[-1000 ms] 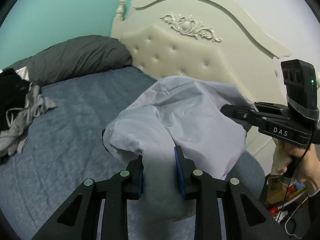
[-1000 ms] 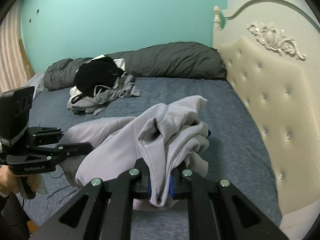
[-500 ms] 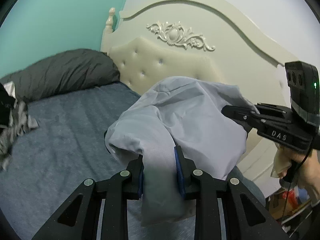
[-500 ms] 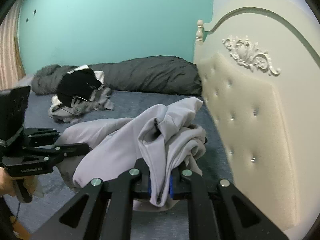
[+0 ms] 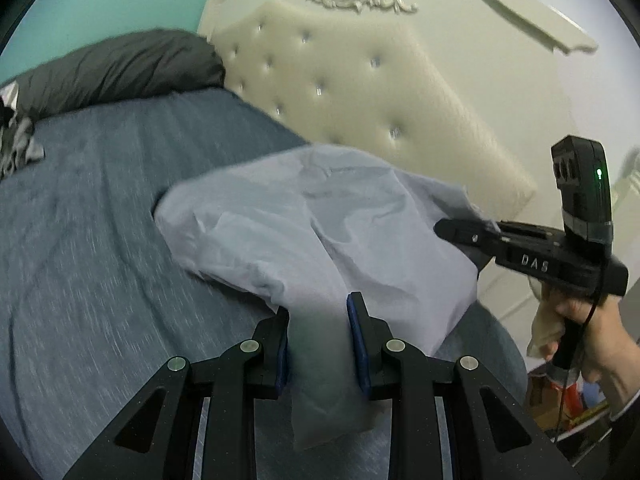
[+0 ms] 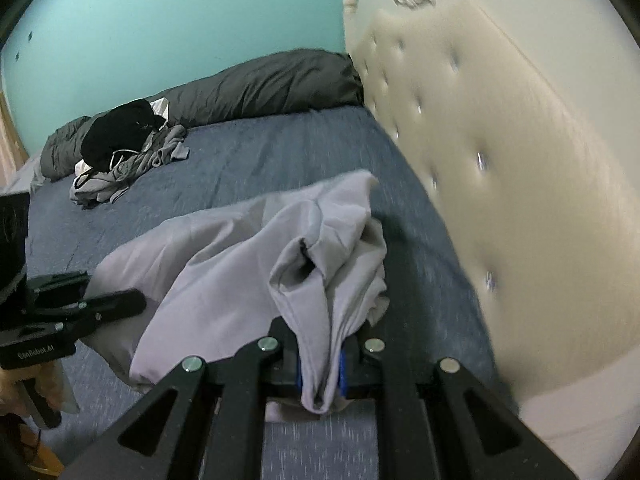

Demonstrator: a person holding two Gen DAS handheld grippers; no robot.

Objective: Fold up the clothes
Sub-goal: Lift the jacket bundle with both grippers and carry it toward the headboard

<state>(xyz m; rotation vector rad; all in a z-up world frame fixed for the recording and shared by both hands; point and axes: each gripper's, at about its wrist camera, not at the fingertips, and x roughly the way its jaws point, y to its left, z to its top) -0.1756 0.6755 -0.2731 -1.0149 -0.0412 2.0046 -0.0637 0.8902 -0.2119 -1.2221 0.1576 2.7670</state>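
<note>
Since a second ago, lowered from well up in front of the tufted headboard (image 5: 360, 92) toward the blue bedspread (image 5: 100, 240), the pale lilac garment (image 5: 320, 232), with its far part now resting on the bed. Held at both ends: left gripper (image 5: 318, 350) clamped on a bunched edge, right gripper (image 6: 320, 360) pinched tight on gathered folds, long axis strung between the two, neither hand clearly nearer. No containers seen; only a loose heap of dark and grey clothes (image 6: 124, 156) well apart, near the grey pillow (image 6: 256, 88).
</note>
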